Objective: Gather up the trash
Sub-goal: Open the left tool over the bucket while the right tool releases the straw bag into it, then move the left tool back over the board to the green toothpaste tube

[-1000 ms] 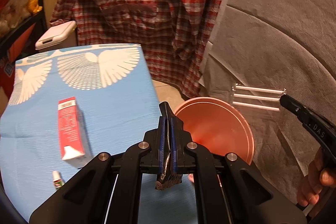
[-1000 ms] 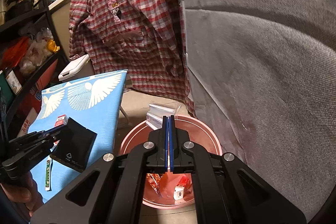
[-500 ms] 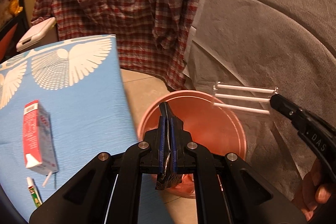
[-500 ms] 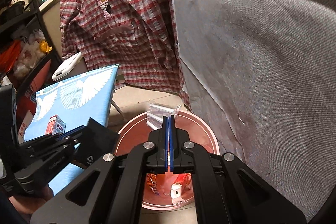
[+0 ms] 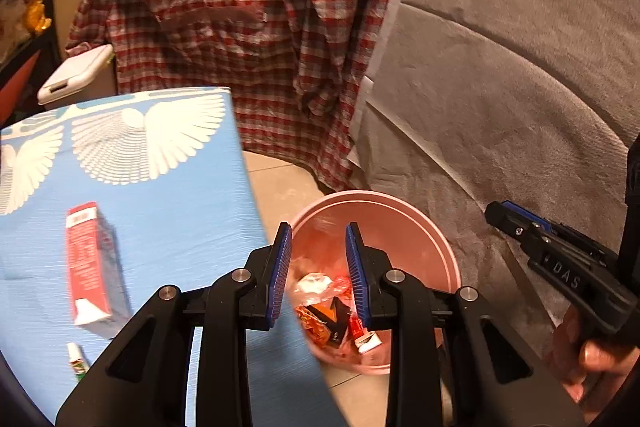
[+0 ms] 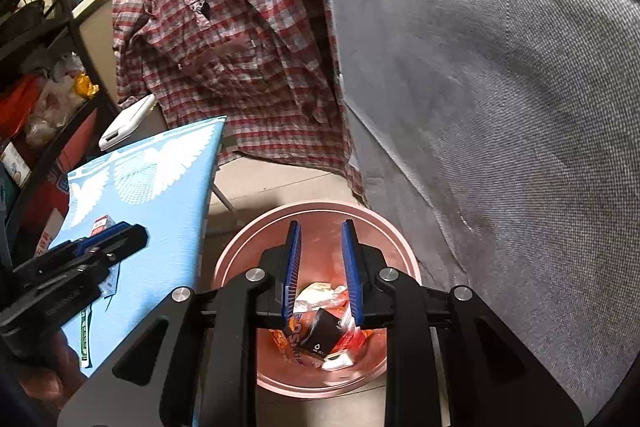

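A pink bin (image 5: 436,239) (image 6: 240,251) stands on the floor beside the blue table. Wrappers and a small black carton (image 6: 320,337) (image 5: 335,319) lie inside it. My left gripper (image 5: 318,239) hangs over the bin's left rim, jaws opening, nothing between them. My right gripper (image 6: 320,239) hovers above the bin, jaws opening too, with nothing between the pads. On the blue table cloth (image 5: 168,227) lie a red and white box (image 5: 86,263) and a small green and white tube (image 5: 78,361).
A red plaid shirt (image 5: 248,27) hangs behind the bin. Grey fabric (image 6: 500,107) fills the right side. A white device (image 5: 76,75) sits past the table's far end. Dark shelves with bags (image 6: 44,99) stand at the left. A person's hand (image 5: 588,359) holds the right gripper.
Both grippers have opened. The black carton left my left gripper and the clear pack of white sticks left my right one; the carton now lies in the bin.
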`<state>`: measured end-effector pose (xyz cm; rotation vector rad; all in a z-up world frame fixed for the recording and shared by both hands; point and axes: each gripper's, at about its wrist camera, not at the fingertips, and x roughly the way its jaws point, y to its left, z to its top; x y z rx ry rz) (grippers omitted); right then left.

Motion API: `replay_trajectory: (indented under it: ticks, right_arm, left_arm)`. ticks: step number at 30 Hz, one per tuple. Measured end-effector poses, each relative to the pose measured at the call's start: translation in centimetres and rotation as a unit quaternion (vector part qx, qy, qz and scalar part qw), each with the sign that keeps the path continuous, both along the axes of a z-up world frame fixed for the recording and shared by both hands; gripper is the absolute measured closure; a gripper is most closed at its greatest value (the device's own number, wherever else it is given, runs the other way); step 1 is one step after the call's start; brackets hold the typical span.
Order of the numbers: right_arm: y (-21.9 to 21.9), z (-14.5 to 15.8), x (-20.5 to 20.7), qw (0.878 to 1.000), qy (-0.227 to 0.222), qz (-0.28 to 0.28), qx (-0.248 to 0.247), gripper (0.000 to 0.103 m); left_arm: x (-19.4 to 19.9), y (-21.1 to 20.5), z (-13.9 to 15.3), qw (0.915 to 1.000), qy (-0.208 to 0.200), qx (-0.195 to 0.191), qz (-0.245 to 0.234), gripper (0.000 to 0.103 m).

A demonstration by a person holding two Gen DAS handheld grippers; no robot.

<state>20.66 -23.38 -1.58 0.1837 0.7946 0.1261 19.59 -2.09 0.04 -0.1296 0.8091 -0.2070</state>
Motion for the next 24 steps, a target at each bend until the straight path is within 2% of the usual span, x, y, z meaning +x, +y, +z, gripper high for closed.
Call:
replay_trajectory:
  ticks: [5,8,15,24]
  right_arm:
    - [0.7,0.7,-0.7,1.000,-0.005,0.007,0.005,0.080]
    - [1.5,1.6,-1.4,1.000,-0.015,0.013,0.012,0.075]
    - [4.5,3.2,-2.9,0.999,-0.033,0.036,0.018,0.075]
    - [8.8,4.5,-4.9,0.996,-0.053,0.077,0.008,0.075]
  left_arm:
    - [-1.8,3.2,0.9,0.9997,-0.010,0.014,0.015,0.076]
    - [-3.0,5.5,1.3,0.9993,-0.014,0.021,0.029,0.076]
    - [-6.1,10.7,1.1,0.9970,-0.014,0.042,0.063,0.076]
    - [-9.7,17.2,0.6,0.9929,-0.009,0.044,0.110,0.076]
